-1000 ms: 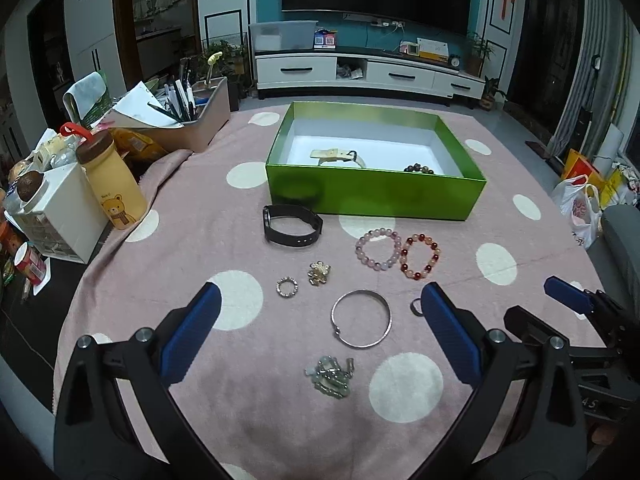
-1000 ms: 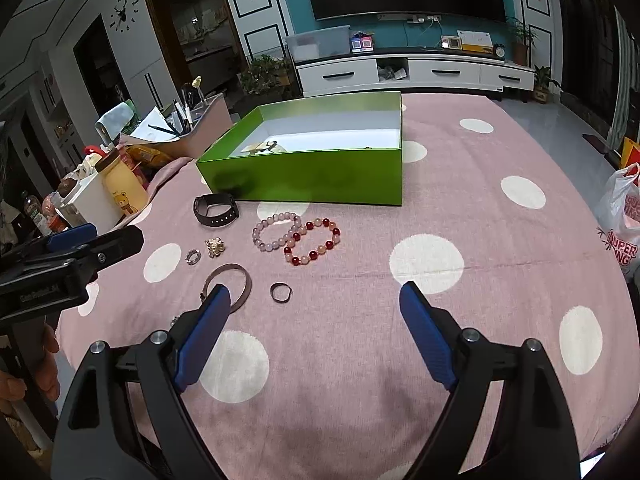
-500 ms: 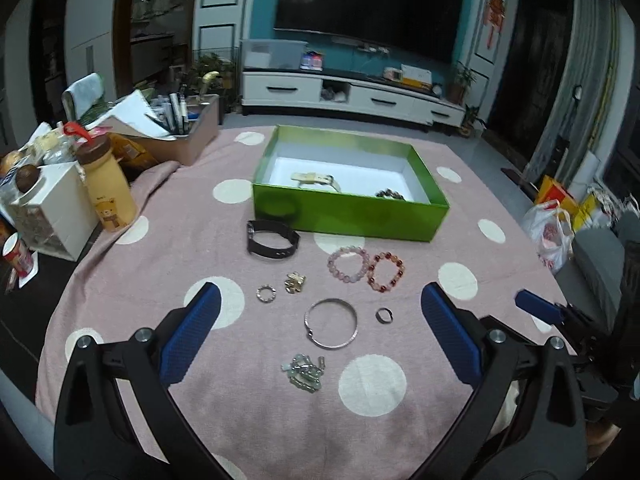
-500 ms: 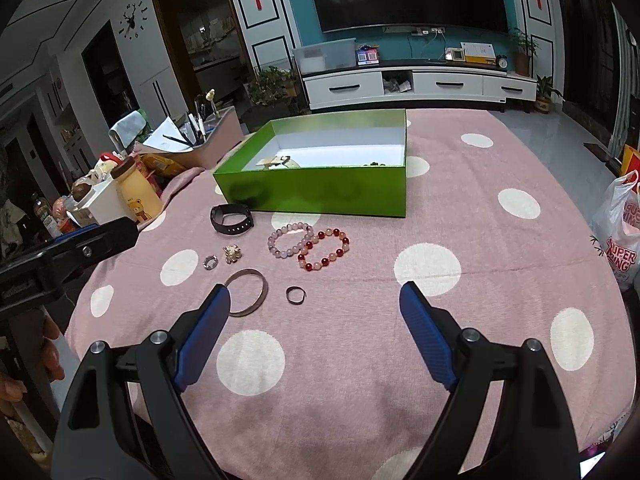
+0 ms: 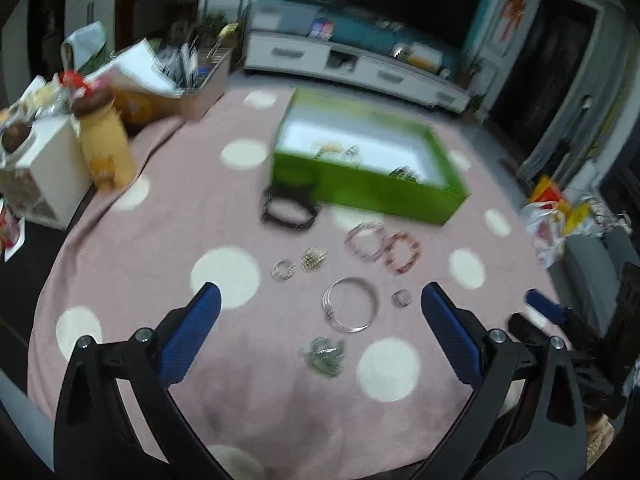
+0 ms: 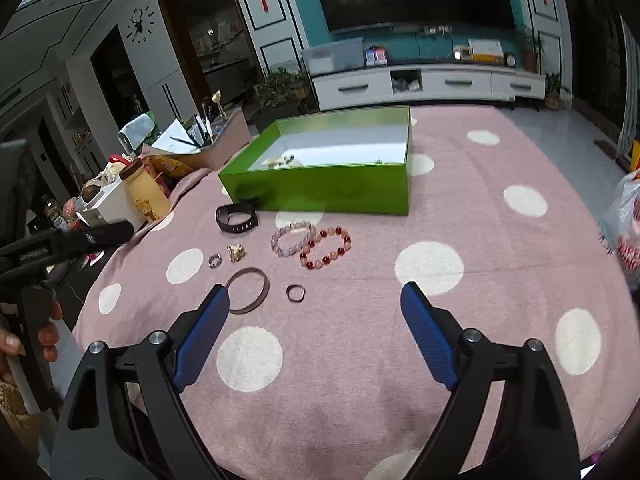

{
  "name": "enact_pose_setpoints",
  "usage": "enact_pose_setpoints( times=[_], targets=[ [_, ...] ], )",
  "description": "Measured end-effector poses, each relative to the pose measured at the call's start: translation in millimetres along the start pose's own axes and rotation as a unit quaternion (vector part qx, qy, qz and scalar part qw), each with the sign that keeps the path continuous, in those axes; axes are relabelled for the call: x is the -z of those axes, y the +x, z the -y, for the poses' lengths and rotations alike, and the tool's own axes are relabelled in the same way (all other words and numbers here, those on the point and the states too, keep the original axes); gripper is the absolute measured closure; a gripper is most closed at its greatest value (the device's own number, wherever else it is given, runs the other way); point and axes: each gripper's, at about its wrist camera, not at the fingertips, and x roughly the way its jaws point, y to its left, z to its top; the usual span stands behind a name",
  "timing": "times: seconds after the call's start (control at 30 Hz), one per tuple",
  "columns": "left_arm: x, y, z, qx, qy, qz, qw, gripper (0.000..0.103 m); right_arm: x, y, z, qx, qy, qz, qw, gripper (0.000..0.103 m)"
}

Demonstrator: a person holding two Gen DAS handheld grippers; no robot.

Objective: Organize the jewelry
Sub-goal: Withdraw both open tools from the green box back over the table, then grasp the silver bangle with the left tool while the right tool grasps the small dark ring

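I have pulled my left gripper point(image 5: 320, 304) higher and tilted it; its view is smeared, jaws spread wide, holding nothing. My right gripper point(image 6: 316, 302) gapes too. Bracelets point(image 6: 310, 242), bangle point(image 6: 247, 290) and ring point(image 6: 296, 293) lie before the green box point(image 6: 320, 192), probably untouched.

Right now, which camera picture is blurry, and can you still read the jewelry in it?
Left wrist view: motion-smeared; the green cardboard box and plain silver bangle show only as rough shapes. Right wrist view: sharp; the red beaded bracelet shows single beads, edges fisheye-bent.
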Motion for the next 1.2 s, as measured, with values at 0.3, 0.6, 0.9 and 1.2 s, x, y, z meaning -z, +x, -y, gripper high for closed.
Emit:
enact_pose_setpoints(
  times=[0.3, 0.6, 0.9, 1.2],
  targets=[
    [26.8, 50.5, -16.1, 0.011, -0.051, -0.046, 0.9976, 0.002, 10.2, 34.1, -1.7, -0.007, -0.024, -0.044, 0.999, 0.015],
    [21.9, 80.0, 1.9, -0.023, 0.019, -0.057, 0.998, 0.021, 18.1, 71.3, -8.9, -0.014, -0.058, -0.082, 0.995, 0.018],
    [18.5, 110.1, 16.0, -0.022, 0.079, -0.088, 0.9927, 0.053, 13.0, 104.7, -15.7, -0.019, -0.091, -0.106, 0.99, 0.043],
    [12.7, 128.0, 25.5, -0.017, 0.139, -0.099, 0.9852, 0.071, 7.6, 118.1, -27.3, -0.012, -0.136, -0.106, 0.985, 0.061]
  ],
)
